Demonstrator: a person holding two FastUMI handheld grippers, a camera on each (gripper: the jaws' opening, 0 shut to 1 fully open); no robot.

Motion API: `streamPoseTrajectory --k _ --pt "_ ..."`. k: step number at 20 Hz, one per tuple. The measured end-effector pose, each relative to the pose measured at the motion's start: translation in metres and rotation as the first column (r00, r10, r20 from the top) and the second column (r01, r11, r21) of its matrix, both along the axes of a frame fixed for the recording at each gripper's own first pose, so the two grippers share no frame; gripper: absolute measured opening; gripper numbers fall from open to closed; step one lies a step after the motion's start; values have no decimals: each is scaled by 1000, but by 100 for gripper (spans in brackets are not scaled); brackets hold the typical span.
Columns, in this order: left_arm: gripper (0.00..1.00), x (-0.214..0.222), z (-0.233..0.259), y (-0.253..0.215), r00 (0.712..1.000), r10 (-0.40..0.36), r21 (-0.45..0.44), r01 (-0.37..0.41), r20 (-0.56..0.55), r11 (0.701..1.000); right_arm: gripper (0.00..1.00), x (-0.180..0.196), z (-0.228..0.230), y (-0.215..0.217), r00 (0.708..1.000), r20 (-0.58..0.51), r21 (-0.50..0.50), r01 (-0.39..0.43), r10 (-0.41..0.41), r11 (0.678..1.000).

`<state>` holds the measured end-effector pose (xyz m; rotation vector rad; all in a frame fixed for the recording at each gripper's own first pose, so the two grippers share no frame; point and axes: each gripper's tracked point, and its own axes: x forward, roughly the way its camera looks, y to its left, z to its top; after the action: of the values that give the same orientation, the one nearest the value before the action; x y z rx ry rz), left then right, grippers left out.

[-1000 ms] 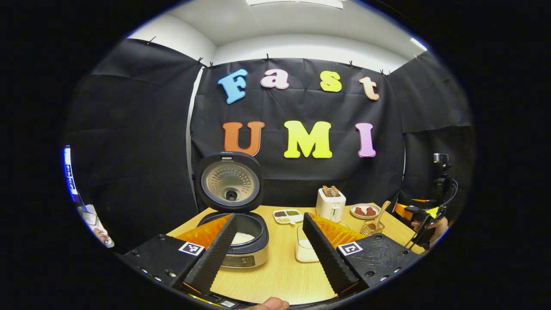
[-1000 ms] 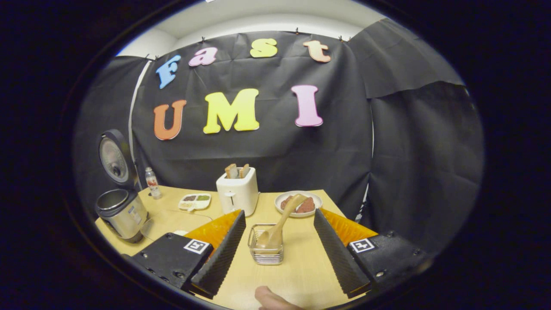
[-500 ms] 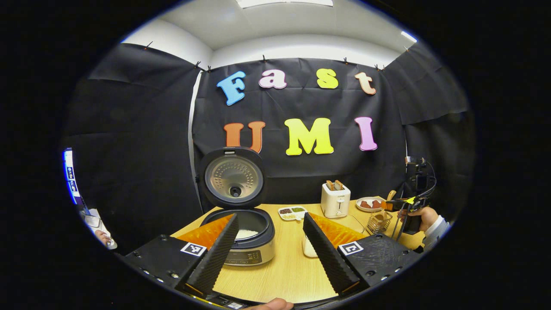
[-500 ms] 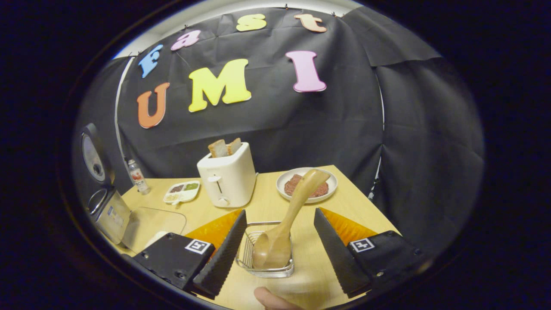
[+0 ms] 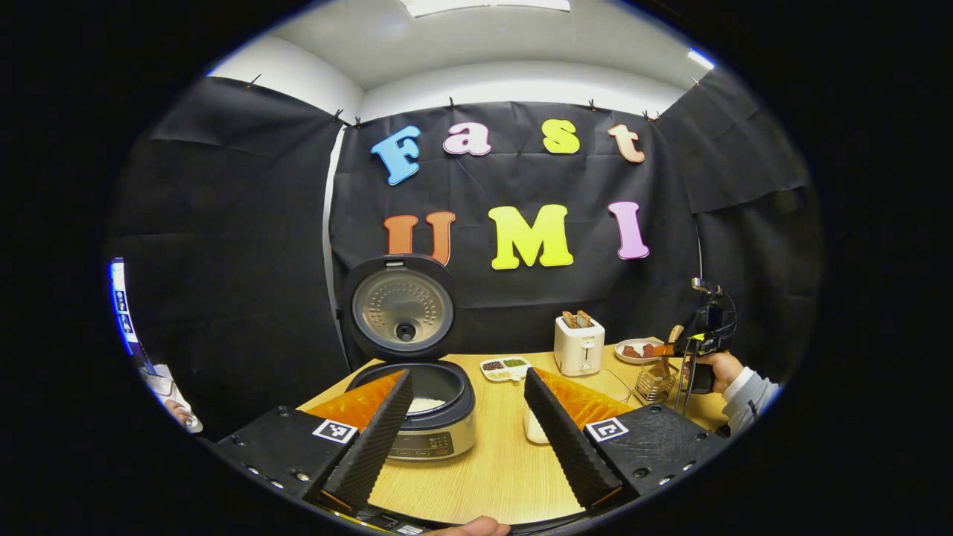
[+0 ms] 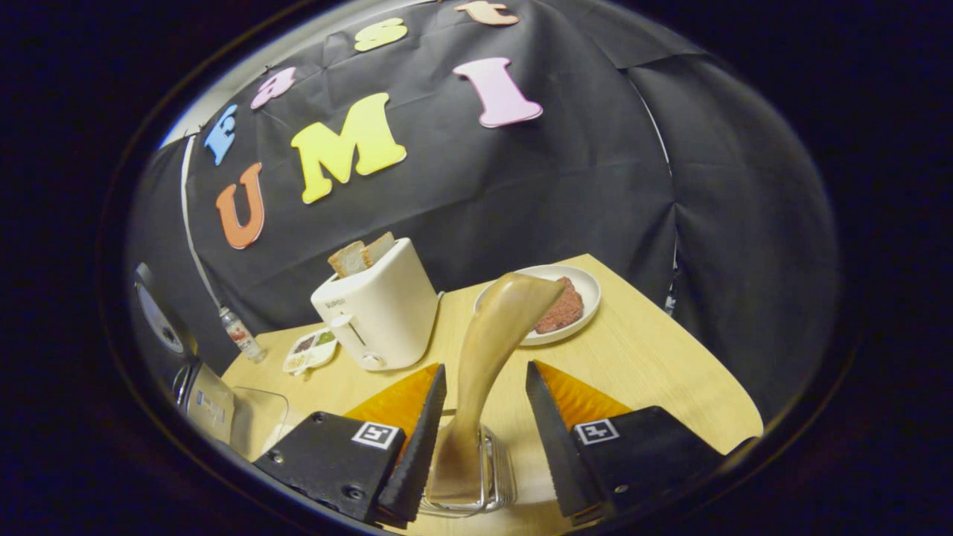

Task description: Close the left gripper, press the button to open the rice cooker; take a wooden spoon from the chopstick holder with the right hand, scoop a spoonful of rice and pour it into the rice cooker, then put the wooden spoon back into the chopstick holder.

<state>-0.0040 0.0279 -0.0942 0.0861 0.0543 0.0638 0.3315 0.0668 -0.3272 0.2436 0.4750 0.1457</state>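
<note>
The rice cooker [image 5: 435,435] stands with its lid [image 5: 402,305] up and white rice [image 5: 426,404] in the pot. My left gripper [image 5: 467,372] hangs open above the table in front of it, holding nothing. In the right gripper view the wooden spoon [image 6: 491,335] stands bowl-down in the wire chopstick holder [image 6: 495,476]. My right gripper [image 6: 484,368] is open, with the spoon's handle between its fingers and small gaps on both sides. The left gripper view has the right gripper [image 5: 689,350] at the chopstick holder [image 5: 658,381], held by a hand [image 5: 718,368].
A white toaster [image 6: 380,313] with bread and a plate [image 6: 588,286] of brown food stand behind the holder. A sectioned dish [image 6: 309,350], a small bottle [image 6: 240,335] and a clear lid [image 6: 260,417] lie to the left. A clear rice box [image 5: 532,428] sits beside the cooker.
My right gripper has come forward and down over the holder, tilting, and its fingers have narrowed around the spoon handle. The left gripper has risen and drawn back slightly.
</note>
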Motion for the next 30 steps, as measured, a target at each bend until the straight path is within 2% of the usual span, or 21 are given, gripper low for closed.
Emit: streamPoseTrajectory --k 1,2,3,4,5,10,18,26,30 --pt "96 -1 0 -2 1000 -6 -3 6 -2 1000 53 0 3 3 1000 6 11 -11 11 1000" --pt "96 0 -2 -1 1000 -10 -5 10 -4 1000 50 -1 8 10 999 22 30 -27 26 999" --pt "96 -2 -2 -1 1000 -11 -7 11 -8 1000 36 0 13 13 999 34 63 -18 16 998" --pt "96 -4 -2 2 1000 -10 -9 10 -8 1000 22 -6 23 20 998 44 88 -43 39 995" --pt "96 -6 -1 3 1000 -9 -11 9 -7 1000 15 -6 24 18 997 66 67 -44 40 997" --pt "96 -17 3 6 1000 -25 -21 25 2 999 11 -21 77 17 979 201 -8 -25 26 1000" --pt "96 -30 4 3 998 -62 -31 63 11 998 11 -66 147 41 949 307 -96 -48 75 994" --pt "96 -49 -7 19 999 -47 -15 47 -3 999 11 -107 171 121 920 349 -165 -126 177 978" --pt "96 -55 -12 32 999 -33 -24 33 -3 999 11 -117 164 175 903 358 -187 -181 238 966"
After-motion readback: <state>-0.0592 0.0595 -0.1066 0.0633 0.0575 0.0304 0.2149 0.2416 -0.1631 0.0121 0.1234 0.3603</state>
